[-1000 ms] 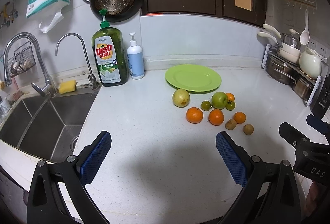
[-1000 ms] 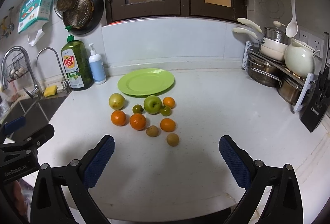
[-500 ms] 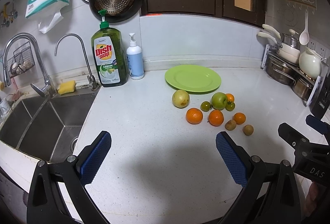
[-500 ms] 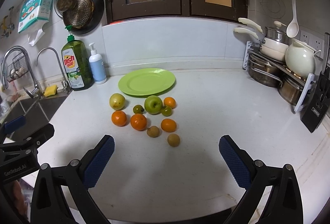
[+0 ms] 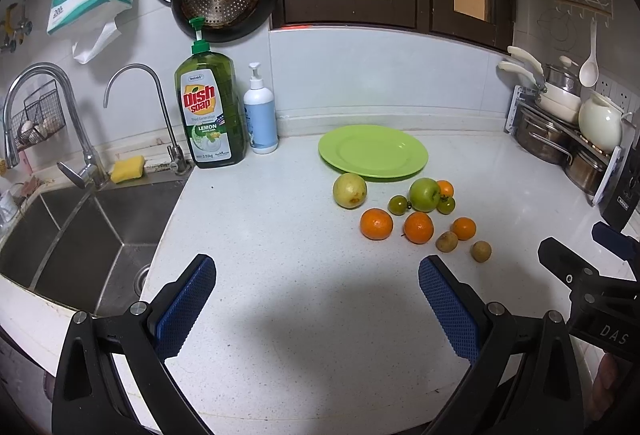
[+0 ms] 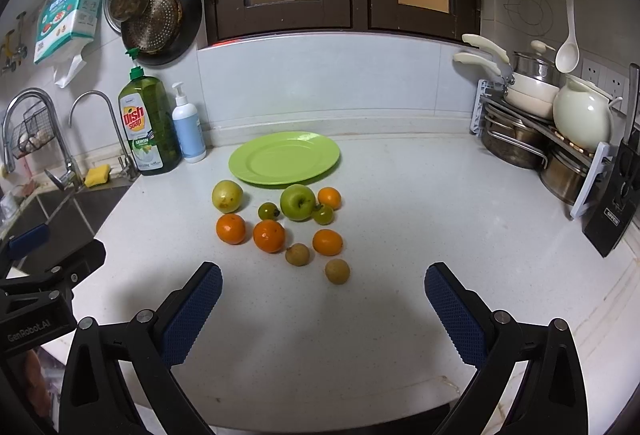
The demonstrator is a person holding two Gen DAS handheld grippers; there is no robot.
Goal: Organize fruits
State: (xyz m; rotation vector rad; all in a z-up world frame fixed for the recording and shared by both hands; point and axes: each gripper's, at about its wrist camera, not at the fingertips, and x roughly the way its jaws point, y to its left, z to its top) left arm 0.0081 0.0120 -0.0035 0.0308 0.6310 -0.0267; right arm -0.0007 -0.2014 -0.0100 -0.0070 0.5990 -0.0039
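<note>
A green plate (image 5: 373, 151) (image 6: 284, 158) lies empty on the white counter near the back wall. In front of it lies a loose cluster of fruit: a yellow-green pear (image 5: 349, 190) (image 6: 227, 196), a green apple (image 5: 424, 194) (image 6: 297, 202), several oranges such as one (image 5: 376, 223) (image 6: 231, 229), two small green tomatoes (image 6: 269, 211) and two brown kiwis (image 6: 337, 271). My left gripper (image 5: 316, 309) is open and empty, low over the counter's front, left of the fruit. My right gripper (image 6: 322, 315) is open and empty, just in front of the fruit.
A sink (image 5: 76, 231) with two faucets is at the left. A dish soap bottle (image 5: 210, 115) and a white pump bottle (image 5: 261, 121) stand at the back. A pot rack with a white kettle (image 6: 582, 119) and a knife block (image 6: 614, 203) line the right side.
Both grippers have edged slightly toward the fruit. Nothing has been taken hold of; the fruit and plate have not moved.
</note>
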